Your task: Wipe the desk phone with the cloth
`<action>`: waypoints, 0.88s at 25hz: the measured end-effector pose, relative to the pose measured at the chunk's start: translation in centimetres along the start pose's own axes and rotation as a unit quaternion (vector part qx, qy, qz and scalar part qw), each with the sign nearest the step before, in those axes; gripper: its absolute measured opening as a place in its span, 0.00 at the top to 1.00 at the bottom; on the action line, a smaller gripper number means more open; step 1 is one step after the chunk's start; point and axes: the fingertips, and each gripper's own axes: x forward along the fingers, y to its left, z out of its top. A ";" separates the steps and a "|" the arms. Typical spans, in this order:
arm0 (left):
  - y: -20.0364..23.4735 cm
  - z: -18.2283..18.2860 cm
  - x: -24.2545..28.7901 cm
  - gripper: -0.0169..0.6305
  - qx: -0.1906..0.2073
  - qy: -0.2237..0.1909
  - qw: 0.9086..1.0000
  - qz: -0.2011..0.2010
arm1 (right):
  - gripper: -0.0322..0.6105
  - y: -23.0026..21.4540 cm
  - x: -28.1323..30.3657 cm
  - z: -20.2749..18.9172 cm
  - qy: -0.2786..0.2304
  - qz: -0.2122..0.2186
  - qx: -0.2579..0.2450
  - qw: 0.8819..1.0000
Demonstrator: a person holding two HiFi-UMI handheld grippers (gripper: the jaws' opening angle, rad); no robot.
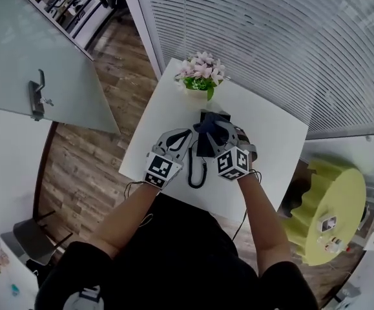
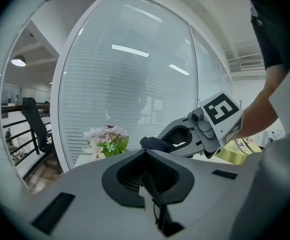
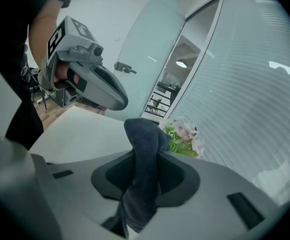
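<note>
**Head view:** the black plastic desk phone (image 1: 206, 146) is sitting near the middle of the white square worktop (image 1: 274, 141), just in front of the potted pink flowers (image 1: 201, 73). The left tool (image 1: 187, 134) is flanking the phone's left side, probably to steady it. The right tool (image 1: 218, 133) is hovering over the phone, presenting the dark blue knitted cloth (image 1: 206, 126) for wiping.

**Left gripper view:** the left tool's (image 2: 146, 154) jaws are meeting, gripping nothing.

**Right gripper view:** the right tool (image 3: 146, 160) is pinching the cloth (image 3: 143, 134), with a fold standing proud as the wiping pad.
</note>
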 end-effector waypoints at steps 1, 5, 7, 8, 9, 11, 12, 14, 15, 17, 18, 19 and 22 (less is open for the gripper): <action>0.6 -0.3 0.6 0.96 -0.003 0.002 1.000 0.003 | 0.77 -0.3 0.7 -0.3 0.005 0.000 -0.005 1.000; 2.7 -1.3 2.5 0.96 -0.018 0.008 1.000 0.015 | 0.77 -1.0 3.2 -1.1 0.022 0.008 -0.028 0.999; 3.2 -1.8 3.3 0.96 -0.020 0.013 1.000 0.015 | 0.77 -1.0 4.4 -1.5 0.030 0.015 -0.036 0.999; 3.4 -2.0 3.7 0.96 -0.021 0.016 1.000 0.014 | 0.77 -1.0 4.9 -1.7 0.034 0.018 -0.039 0.999; 3.6 -2.3 4.0 0.96 -0.022 0.018 0.999 0.014 | 0.77 -1.0 5.5 -2.0 0.037 0.019 -0.039 0.998; 3.9 -2.7 4.6 0.96 -0.024 0.022 0.999 0.012 | 0.77 -1.1 6.5 -2.7 0.044 0.019 -0.035 0.998; 4.0 -2.8 4.8 0.96 -0.025 0.023 0.999 0.011 | 0.77 -1.1 6.9 -3.0 0.048 0.020 -0.033 0.998; 4.1 -3.1 5.1 0.96 -0.028 0.026 0.999 0.009 | 0.77 -1.0 7.5 -3.5 0.049 0.022 -0.028 0.998; 4.1 -3.4 5.3 0.96 -0.030 0.029 0.999 0.008 | 0.77 -1.0 7.6 -3.5 0.047 0.022 -0.026 0.998; 4.0 -3.6 5.5 0.96 -0.030 0.031 0.999 0.005 | 0.77 -0.8 7.6 -3.5 0.043 0.021 -0.027 0.998; 4.0 -3.6 5.5 0.96 -0.030 0.031 0.999 0.005 | 0.77 -0.7 7.6 -3.5 0.042 0.020 -0.029 0.998; 4.0 -3.7 5.6 0.96 -0.032 0.032 0.999 0.004 | 0.77 -0.5 7.6 -3.6 0.041 0.021 -0.031 0.998; 3.9 -4.0 5.7 0.96 -0.035 0.034 0.999 0.003 | 0.77 -0.1 7.5 -3.8 0.040 0.023 -0.027 0.999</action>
